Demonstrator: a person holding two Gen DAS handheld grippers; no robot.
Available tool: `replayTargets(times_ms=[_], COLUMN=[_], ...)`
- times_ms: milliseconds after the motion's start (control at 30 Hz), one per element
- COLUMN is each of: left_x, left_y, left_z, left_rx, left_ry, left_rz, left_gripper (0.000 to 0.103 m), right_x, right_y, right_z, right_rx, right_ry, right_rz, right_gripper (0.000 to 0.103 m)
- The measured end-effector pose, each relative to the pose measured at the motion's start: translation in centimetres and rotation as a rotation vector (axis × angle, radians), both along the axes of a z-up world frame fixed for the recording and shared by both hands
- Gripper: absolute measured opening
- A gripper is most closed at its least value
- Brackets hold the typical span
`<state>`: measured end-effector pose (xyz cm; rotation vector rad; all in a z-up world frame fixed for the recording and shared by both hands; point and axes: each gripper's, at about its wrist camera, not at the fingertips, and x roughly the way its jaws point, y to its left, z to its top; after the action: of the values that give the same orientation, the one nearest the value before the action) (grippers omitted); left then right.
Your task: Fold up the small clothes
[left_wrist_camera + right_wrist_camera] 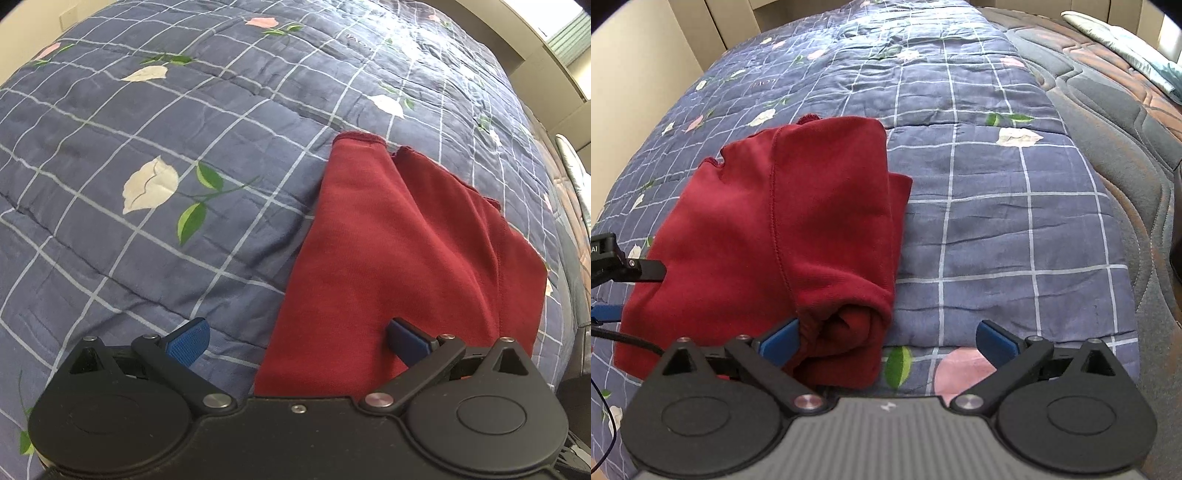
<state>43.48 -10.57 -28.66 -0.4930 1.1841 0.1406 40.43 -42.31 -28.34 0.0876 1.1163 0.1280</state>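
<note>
Your red garment (pixel 783 229) lies folded on the bed, on the blue checked quilt (pixel 997 229) with its printed leaves and petals. In the right wrist view it sits left of centre, with a stitched seam running down its middle and a rolled, bunched end nearest the camera. Your right gripper (pixel 886 341) hangs over that near end with its jaws spread wide; the left blue pad (pixel 781 341) sits just at the bunched cloth (whether it actually touches, the view does not settle) while the right pad (pixel 995 341) stands over bare quilt, well clear of the garment. Nothing is clamped between them.

In the left wrist view the garment (pixel 399 258) runs up the right half of the frame, its far edge showing two layered hems. Your left gripper (pixel 297 343) also has its jaws wide: the right pad (pixel 406 341) is over the red cloth, the left pad (pixel 188 341) over the quilt (pixel 147 240) beside the garment's edge. It grips nothing. Part of this gripper shows at the left edge of the right wrist view, beside the garment.
</note>
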Motion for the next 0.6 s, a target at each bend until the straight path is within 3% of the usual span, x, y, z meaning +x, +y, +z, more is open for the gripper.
replayTargets(times_ms=[600], left_x=[-0.22], left_y=[-0.30], left_z=[0.37], left_rx=[0.008], left_ry=[0.010], left_rz=[-0.003], left_gripper=[0.102], right_x=[0.13], right_y=[-0.04], right_z=[-0.69], right_rx=[0.018], right_ry=[0.051], right_rz=[-0.008], right_gripper=[0.103])
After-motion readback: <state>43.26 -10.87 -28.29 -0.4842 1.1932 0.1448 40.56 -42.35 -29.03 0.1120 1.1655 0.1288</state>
